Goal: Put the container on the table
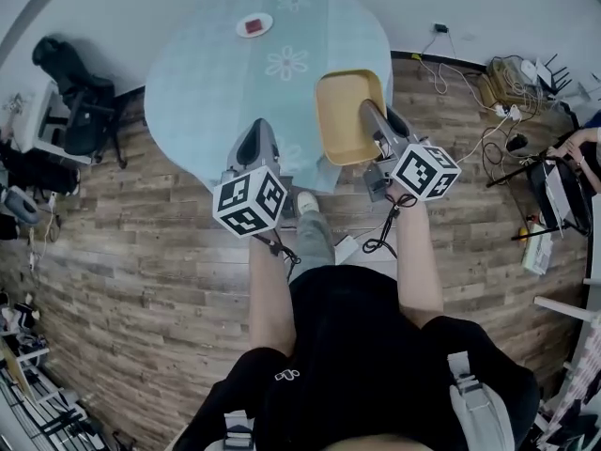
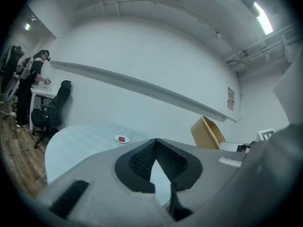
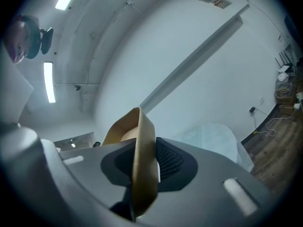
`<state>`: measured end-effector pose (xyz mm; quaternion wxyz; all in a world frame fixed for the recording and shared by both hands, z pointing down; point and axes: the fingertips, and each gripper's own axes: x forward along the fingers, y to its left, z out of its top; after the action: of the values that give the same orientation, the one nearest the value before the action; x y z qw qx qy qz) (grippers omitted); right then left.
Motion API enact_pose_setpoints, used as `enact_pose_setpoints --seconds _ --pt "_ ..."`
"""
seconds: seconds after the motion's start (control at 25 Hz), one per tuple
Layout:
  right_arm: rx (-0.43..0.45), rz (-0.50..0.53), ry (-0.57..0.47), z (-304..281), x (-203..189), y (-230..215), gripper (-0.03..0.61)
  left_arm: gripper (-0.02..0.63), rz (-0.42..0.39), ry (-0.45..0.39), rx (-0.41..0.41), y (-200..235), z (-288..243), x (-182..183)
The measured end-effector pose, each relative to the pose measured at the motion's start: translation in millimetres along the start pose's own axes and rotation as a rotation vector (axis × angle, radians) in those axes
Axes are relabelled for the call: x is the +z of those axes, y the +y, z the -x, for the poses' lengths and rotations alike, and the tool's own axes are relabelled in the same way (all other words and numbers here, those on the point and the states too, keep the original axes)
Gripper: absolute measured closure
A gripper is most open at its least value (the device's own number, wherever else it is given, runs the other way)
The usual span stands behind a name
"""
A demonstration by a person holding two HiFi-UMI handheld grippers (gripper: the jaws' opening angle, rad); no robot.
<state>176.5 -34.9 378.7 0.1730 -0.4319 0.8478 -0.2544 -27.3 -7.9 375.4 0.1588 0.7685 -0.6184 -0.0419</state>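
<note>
Well, beyond the left claw (image 1: 258,132) the table (image 1: 207,73) spreads broad and mostly bare, with only a small plate (image 1: 254,24) far past its tips. That claw is closed, tips together on nothing, and sits at the table's near edge. Just right of it, the container (image 1: 343,111) is pinched by one wall in the right claw (image 1: 369,111), whose jaws are clamped on that wall. The container hangs ahead of that claw, over the table's near right edge. It is tilted and, as far as I can judge, not resting on the cloth. So the carry looks largely done; lowering it flat and letting go are left. Ahead of the right claw there is ample bare cloth. The risk is the table edge just beneath it: set down short, the container would overhang the floor (image 1: 141,280). Cables (image 1: 488,92) lie well off to its right.
</note>
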Motion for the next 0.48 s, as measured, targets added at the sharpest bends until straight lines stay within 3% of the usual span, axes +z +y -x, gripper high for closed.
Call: enact_pose_setpoints --seconds 0.2,0.48 --pt "-0.096 -0.051 0.006 -62.4 5.5 -65.0 0.494 0.617 0.053 0.075 -0.023 30.1 -89.4 -14.4" --pt "-0.13 -0.103 0.085 -202.1 -21.6 -100.7 0.494 0.617 0.089 0.156 0.012 118.3 -193.1 -7.1"
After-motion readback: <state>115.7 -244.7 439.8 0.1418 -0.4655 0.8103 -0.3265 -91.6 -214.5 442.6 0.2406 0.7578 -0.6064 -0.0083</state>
